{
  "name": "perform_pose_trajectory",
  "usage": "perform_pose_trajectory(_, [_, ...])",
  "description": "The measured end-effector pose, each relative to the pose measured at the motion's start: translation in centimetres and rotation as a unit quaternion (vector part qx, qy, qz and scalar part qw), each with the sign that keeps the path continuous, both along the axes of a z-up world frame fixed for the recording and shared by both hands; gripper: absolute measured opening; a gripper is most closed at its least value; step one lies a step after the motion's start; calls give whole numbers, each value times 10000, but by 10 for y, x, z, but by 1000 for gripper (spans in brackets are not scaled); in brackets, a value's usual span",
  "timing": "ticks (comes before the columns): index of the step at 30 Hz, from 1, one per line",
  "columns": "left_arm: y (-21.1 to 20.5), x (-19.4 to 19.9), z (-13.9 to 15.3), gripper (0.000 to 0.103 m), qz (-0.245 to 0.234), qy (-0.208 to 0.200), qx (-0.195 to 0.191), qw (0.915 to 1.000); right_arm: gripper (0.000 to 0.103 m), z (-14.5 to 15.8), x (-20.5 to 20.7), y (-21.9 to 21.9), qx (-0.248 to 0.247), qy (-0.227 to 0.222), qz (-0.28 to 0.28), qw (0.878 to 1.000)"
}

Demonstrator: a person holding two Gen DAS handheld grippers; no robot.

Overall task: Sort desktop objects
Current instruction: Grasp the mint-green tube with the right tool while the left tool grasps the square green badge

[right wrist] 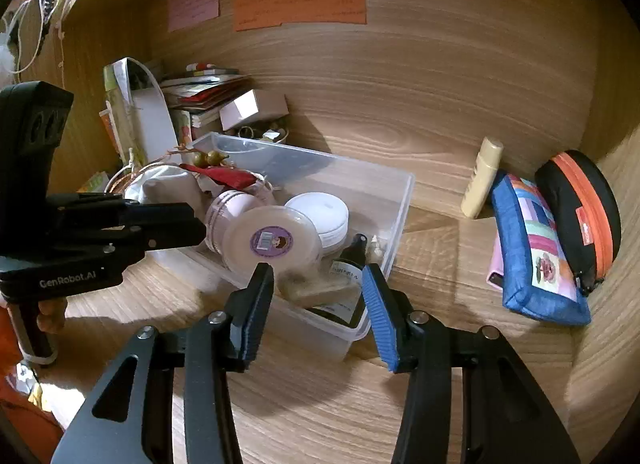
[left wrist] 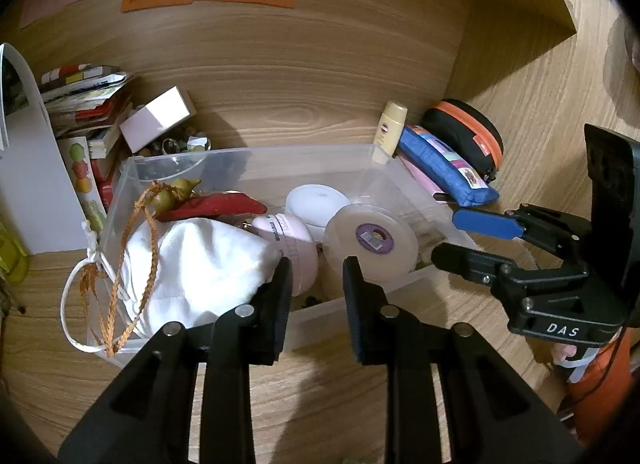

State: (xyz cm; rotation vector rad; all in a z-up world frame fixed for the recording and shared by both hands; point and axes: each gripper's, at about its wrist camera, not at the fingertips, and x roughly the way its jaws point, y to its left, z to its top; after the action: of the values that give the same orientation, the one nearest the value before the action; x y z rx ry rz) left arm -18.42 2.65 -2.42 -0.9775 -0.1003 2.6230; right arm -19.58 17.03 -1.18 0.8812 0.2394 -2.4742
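Meanwhile, the empty, part-open right gripper (right wrist: pixel 318 292) hovers over the clear plastic bin (right wrist: pixel 400 199); a dark spray bottle (right wrist: pixel 352 260) lies at 12 o'clock, its long axis pointing away. The left gripper (left wrist: pixel 316 284) is nearly closed, empty.

Warm dim light, soft shadows, strong fisheye bending, dark corners

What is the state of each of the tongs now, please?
Left tongs: closed, holding nothing.
Right tongs: open, holding nothing.
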Motion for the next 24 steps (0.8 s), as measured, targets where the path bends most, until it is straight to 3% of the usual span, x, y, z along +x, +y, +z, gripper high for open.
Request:
perform_pose_trajectory(4, [2, 9, 4, 31, -14, 86, -62, 9999, 58, 3, 7, 1, 31, 82, -61, 9999])
perform_pose_trajectory(8, [2, 21, 10, 50, 37, 209, -81, 9997, 67, 8, 17, 1, 60, 188, -83, 9998])
perform_pose_trajectory(12, [2, 34, 17, 56, 61, 338, -120, 9993, 77, 13, 32, 0, 76, 332, -112, 9994])
perform_pose_trajectory(15, [-1, 44, 23, 70, 187, 467, -173, 9986, 82, 16, 41, -1, 91, 415, -145, 9990])
perform_pose_trajectory(20, [-10, 62, 32, 87, 454, 707, -251, 9961, 84, 19, 55, -4, 38, 447, -124, 9989])
perform_pose_trajectory(24, [-18, 77, 33, 92, 610, 732, -308, 9950, 85, 15, 67, -7, 23, 386, -77, 9992])
